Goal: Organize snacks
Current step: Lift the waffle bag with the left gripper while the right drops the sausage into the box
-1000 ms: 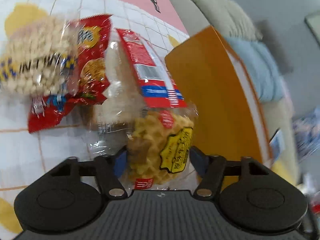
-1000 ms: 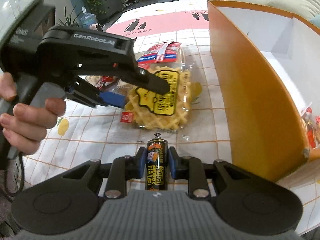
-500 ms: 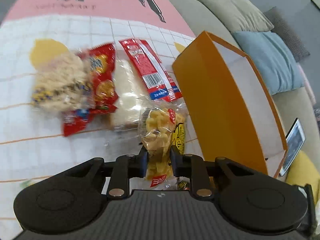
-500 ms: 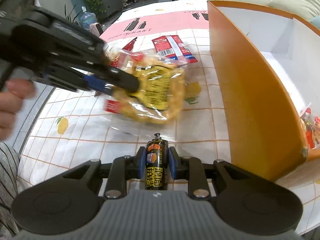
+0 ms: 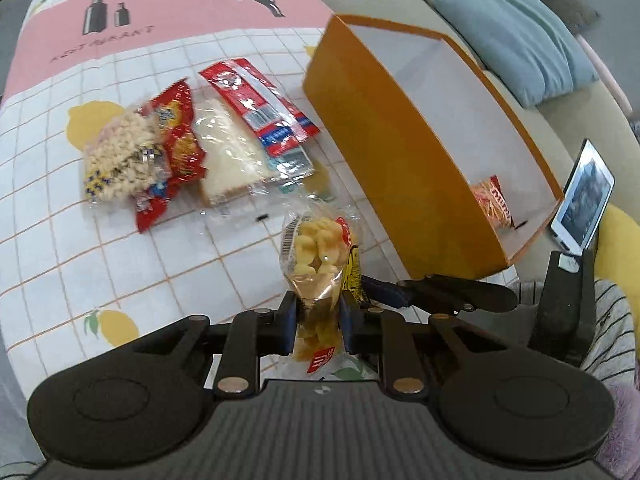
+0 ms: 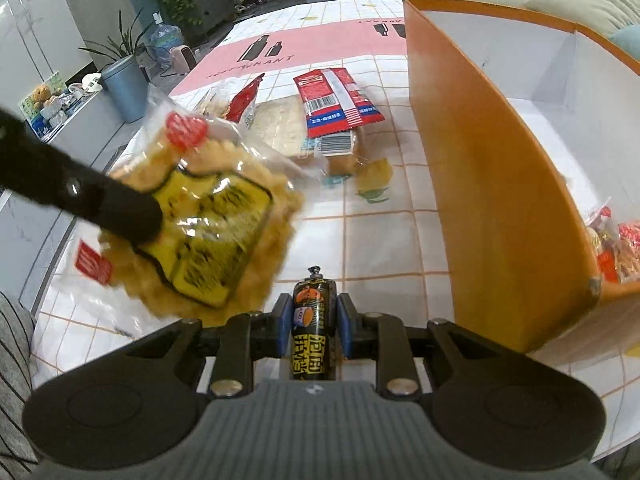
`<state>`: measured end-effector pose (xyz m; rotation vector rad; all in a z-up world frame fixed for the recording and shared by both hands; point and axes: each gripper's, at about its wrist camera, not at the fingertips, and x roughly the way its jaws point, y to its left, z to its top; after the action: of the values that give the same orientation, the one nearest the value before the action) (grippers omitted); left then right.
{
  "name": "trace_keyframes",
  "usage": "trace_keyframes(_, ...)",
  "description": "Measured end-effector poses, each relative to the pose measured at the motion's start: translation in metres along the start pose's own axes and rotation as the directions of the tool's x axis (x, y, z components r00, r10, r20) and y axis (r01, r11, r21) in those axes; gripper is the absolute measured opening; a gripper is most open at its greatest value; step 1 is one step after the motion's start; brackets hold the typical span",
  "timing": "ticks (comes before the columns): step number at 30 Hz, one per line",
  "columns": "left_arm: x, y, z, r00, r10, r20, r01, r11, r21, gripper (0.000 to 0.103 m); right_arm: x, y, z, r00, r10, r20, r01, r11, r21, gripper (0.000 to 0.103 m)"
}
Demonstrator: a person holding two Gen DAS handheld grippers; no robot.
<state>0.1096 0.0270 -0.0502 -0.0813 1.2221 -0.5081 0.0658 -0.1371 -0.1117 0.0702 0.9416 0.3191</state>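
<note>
Clear waffle-snack bag (image 5: 320, 264) lifted off tablecloth, black sausage stick (image 6: 313, 322) upright, near orange box (image 6: 496, 184)

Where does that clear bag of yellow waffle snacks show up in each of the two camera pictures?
Left wrist view: the waffle snack bag is low in the centre, pinched between the left gripper.
Right wrist view: the same bag hangs at centre left, lifted off the tablecloth, above and left of the right gripper, which is shut on a dark sausage stick.
Shared landmark: the orange box, on the right in both.
</note>
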Motion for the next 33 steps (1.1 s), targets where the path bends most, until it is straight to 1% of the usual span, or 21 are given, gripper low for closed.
trace_keyframes(2, 0.009, 0.001, -0.001, 0.999, -0.039, -0.006, 0.039, 0.999, -0.010, 0.025, -0.001, 0.001, -0.001, 1.000, -0.002, 0.002, 0.002, 1.000, 0.000, 0.022)
trace_keyframes(3, 0.013, 0.004, -0.002, 0.997, -0.076, 0.008, 0.076, 0.997, -0.021, 0.025, -0.001, 0.002, -0.001, 1.000, -0.004, 0.003, 0.004, 1.000, -0.004, 0.022)
trace_keyframes(6, 0.013, 0.011, -0.003, 0.991, -0.135, 0.017, 0.136, 0.988, -0.076, 0.027, -0.004, 0.004, -0.003, 1.000, -0.009, 0.007, 0.010, 1.000, -0.018, 0.022)
trace_keyframes(7, 0.017, 0.015, -0.002, 0.988, -0.153, 0.010, 0.154, 0.984, -0.091, 0.032, -0.004, 0.004, -0.004, 1.000, -0.010, 0.008, 0.010, 1.000, -0.018, 0.022)
trace_keyframes(8, 0.020, 0.016, -0.001, 0.990, -0.144, -0.004, 0.143, 0.984, -0.103, 0.037, -0.005, 0.004, -0.004, 1.000, -0.010, 0.008, 0.010, 1.000, -0.015, 0.022)
trace_keyframes(10, 0.030, 0.016, 0.001, 0.997, -0.039, -0.059, 0.032, 0.993, -0.113, 0.038, -0.006, 0.003, -0.004, 1.000, -0.007, 0.008, 0.007, 1.000, -0.008, 0.022)
trace_keyframes(11, 0.036, 0.016, 0.002, 0.997, -0.004, -0.081, -0.005, 0.993, -0.115, 0.038, -0.006, 0.003, -0.004, 1.000, -0.006, 0.009, 0.006, 1.000, -0.005, 0.022)
trace_keyframes(12, 0.041, 0.016, 0.002, 0.995, 0.009, -0.096, -0.021, 0.993, -0.115, 0.038, -0.006, 0.003, -0.004, 1.000, -0.006, 0.008, 0.006, 1.000, -0.005, 0.022)
trace_keyframes(13, 0.046, 0.016, 0.004, 0.995, 0.014, -0.103, -0.027, 0.993, -0.119, 0.041, -0.006, 0.003, -0.004, 1.000, -0.007, 0.008, 0.007, 1.000, -0.004, 0.022)
trace_keyframes(14, 0.049, 0.016, 0.005, 0.995, 0.021, -0.097, -0.034, 0.991, -0.131, 0.041, -0.006, 0.003, -0.004, 1.000, -0.009, 0.009, 0.009, 1.000, -0.005, 0.022)
trace_keyframes(15, 0.050, 0.017, 0.007, 0.996, 0.025, -0.087, -0.038, 0.989, -0.144, 0.041, -0.005, 0.004, -0.003, 1.000, -0.011, 0.009, 0.011, 1.000, -0.008, 0.022)
trace_keyframes(17, 0.050, 0.017, 0.008, 0.998, 0.023, -0.059, -0.033, 0.986, -0.164, 0.036, -0.006, 0.004, -0.004, 1.000, -0.011, 0.009, 0.011, 1.000, -0.010, 0.022)
trace_keyframes(20, 0.046, 0.018, 0.006, 0.999, 0.018, -0.043, -0.025, 0.984, -0.174, 0.032, -0.006, 0.002, -0.003, 1.000, -0.005, 0.007, 0.005, 1.000, 0.002, 0.022)
trace_keyframes(22, 0.041, 0.018, 0.002, 0.999, 0.016, -0.043, -0.024, 0.982, -0.185, 0.031, -0.007, 0.001, -0.003, 1.000, 0.001, 0.007, -0.001, 1.000, 0.018, 0.022)
trace_keyframes(26, 0.019, 0.020, -0.004, 1.000, 0.016, -0.004, -0.017, 0.980, -0.201, 0.031, -0.008, 0.004, -0.003, 1.000, 0.004, 0.013, -0.004, 1.000, -0.015, 0.022)
trace_keyframes(28, 0.007, 0.021, -0.004, 0.999, 0.012, 0.030, -0.006, 0.978, -0.210, 0.031, -0.012, 0.008, -0.002, 1.000, 0.015, 0.028, -0.014, 0.999, -0.029, 0.022)
trace_keyframes(30, -0.010, 0.020, -0.004, 0.997, 0.007, 0.075, 0.008, 0.981, -0.196, 0.031, -0.019, 0.010, 0.000, 0.998, 0.030, 0.049, -0.028, 0.999, -0.036, 0.022)
trace_keyframes(33, -0.036, 0.013, -0.001, 0.988, -0.006, 0.156, 0.033, 0.984, -0.174, 0.031, -0.031, 0.014, 0.003, 0.996, 0.051, 0.077, -0.048, 0.998, -0.038, 0.022)
